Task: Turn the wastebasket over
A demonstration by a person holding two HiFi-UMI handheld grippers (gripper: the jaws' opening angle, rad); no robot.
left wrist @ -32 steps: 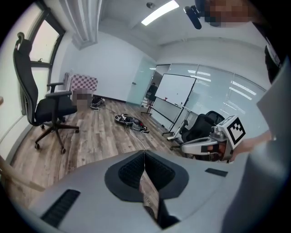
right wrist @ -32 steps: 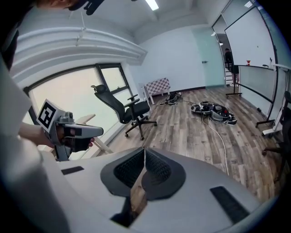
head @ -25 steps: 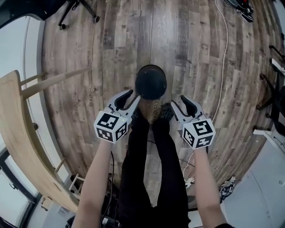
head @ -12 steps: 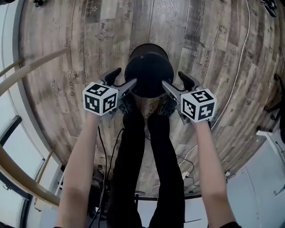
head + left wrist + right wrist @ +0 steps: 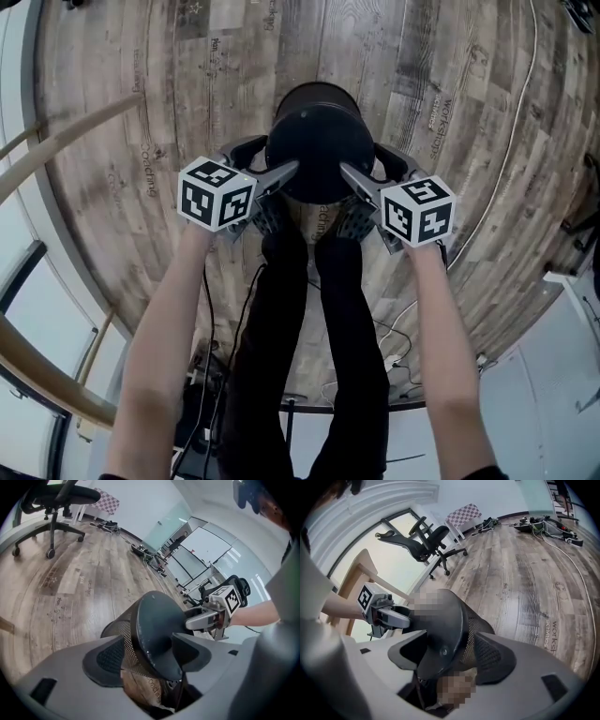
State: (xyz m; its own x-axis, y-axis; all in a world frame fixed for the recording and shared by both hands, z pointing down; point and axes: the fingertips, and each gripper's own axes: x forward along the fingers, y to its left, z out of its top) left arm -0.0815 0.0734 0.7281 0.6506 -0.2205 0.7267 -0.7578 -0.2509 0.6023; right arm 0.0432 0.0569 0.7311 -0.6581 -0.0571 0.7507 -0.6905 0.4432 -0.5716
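Black wire mesh for the wall of the round wastebasket (image 5: 317,150), solid black disc for its base. Stands base uppermost on the weathered grey-brown wooden plank floor (image 5: 187,84), just beyond the person's dark-trousered legs (image 5: 281,319), away from the floor's edges. Flanked by the grey left hand-held gripper (image 5: 272,155) and the grey right hand-held gripper (image 5: 364,157), one at each side of the base. Both released, jaws only just opened and spread wide. Straddling the base rim in each case: one jaw outside the mesh wall, the other over the flat base. Cannot tell whether any pad touches.
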